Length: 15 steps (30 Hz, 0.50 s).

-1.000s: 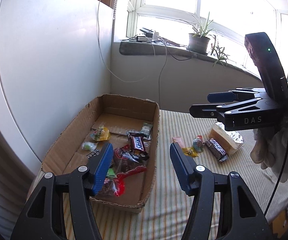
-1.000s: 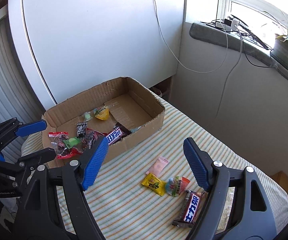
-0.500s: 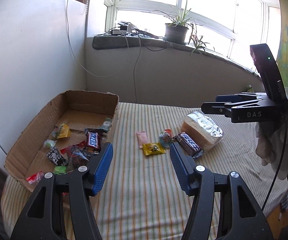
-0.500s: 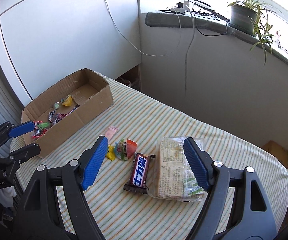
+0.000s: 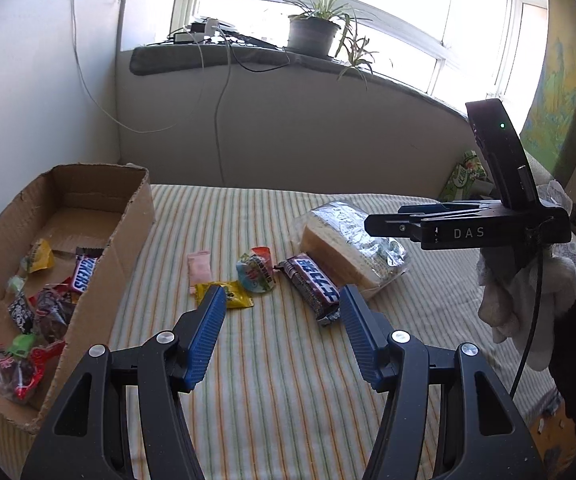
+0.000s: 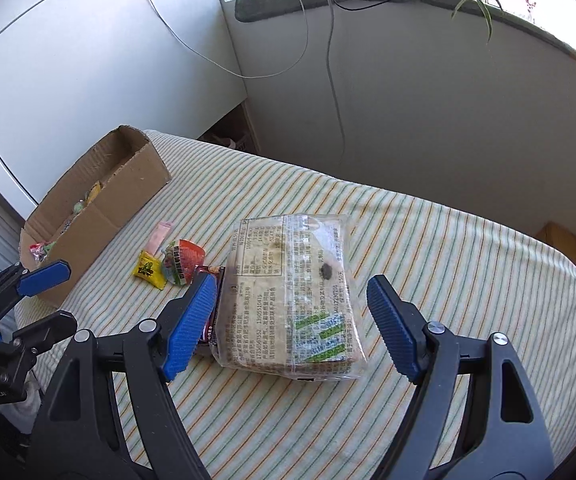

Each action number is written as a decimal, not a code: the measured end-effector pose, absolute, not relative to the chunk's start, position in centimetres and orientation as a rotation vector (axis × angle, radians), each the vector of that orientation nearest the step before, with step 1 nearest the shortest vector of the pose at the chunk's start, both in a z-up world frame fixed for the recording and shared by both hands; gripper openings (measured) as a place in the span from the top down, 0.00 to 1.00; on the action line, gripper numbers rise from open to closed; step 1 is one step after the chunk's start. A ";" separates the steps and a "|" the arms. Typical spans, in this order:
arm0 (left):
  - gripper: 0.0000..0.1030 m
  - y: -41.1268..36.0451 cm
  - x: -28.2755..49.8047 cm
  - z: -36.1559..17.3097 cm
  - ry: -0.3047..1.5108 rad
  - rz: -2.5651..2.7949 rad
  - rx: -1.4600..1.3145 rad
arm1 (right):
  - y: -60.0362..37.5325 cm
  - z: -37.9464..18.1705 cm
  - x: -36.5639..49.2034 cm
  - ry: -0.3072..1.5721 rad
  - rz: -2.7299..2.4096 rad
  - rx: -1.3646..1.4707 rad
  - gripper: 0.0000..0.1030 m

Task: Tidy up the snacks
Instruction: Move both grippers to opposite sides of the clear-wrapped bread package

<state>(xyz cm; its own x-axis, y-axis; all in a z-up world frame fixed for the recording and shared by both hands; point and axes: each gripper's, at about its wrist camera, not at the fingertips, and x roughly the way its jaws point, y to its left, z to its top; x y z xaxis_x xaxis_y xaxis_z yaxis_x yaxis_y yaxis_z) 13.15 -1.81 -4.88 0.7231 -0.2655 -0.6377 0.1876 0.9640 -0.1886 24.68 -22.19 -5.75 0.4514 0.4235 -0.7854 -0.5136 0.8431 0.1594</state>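
Cardboard box (image 5: 135, 216) holds wrapped candies (image 5: 43, 312) (Snickers too); both grippers open, empty.

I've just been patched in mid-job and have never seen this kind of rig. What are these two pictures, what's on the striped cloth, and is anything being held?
No robot arm here: a person carries a two-finger clamp in each hand, each with a fisheye camera looking along its blue fingers. One picture comes from the left gripper, the other from the right gripper. Both stand open and empty. On the striped cloth lie a big clear-wrapped packet, a dark chocolate bar, a yellow sachet, a round jelly cup and a pink sachet. The cardboard box already holds several sweets.
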 end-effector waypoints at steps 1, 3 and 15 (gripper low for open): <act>0.43 -2.2 13.4 -5.0 0.725 -0.260 -0.113 | -22.5 -6.1 24.8 0.947 0.582 -0.092 0.22; 0.43 -3.0 14.1 -5.2 0.734 -0.280 -0.122 | -23.2 -6.6 25.3 0.965 0.586 -0.063 0.22; 0.38 -6.7 18.2 -7.2 0.812 -0.430 -0.194 | -24.6 -9.3 27.3 1.067 0.667 0.042 0.20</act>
<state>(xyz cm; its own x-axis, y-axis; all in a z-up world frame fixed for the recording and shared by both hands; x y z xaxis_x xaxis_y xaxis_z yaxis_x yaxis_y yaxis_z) 18.21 -6.67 -7.25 0.6078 -0.4424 -0.6594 0.2961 0.8968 -0.3288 27.25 -24.64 -9.28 0.3070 0.5238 -0.7946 -0.4848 0.8045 0.3431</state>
